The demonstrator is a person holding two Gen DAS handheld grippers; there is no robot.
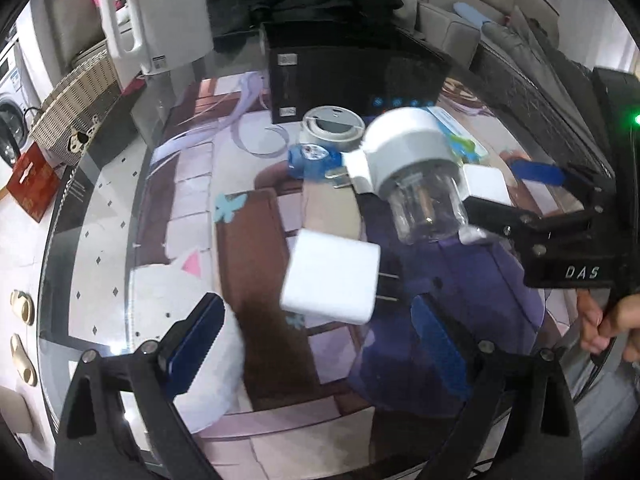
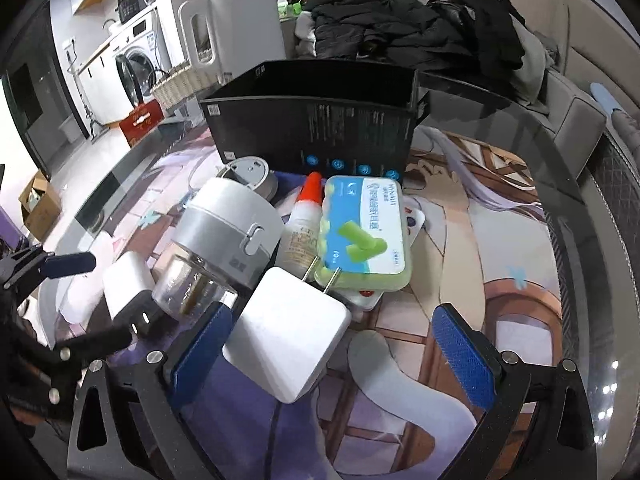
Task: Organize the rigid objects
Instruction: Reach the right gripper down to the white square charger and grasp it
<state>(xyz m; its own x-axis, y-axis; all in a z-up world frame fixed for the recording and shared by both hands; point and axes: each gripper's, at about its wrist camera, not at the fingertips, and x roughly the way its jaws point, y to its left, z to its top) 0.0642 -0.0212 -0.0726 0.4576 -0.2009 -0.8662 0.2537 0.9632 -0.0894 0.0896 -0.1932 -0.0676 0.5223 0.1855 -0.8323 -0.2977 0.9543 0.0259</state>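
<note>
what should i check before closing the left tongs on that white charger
1. Left tongs open wide: ok.
2. White charger between its pads, not yet pressed: ok.
3. Flat faces toward both pads: not ok, the prongs point at one pad.
4. Right tongs out of the way: ok, open around a second charger.
5. Mini chopper clear of the closing path: ok.
6. Free room inside the black box: cannot tell.
</note>
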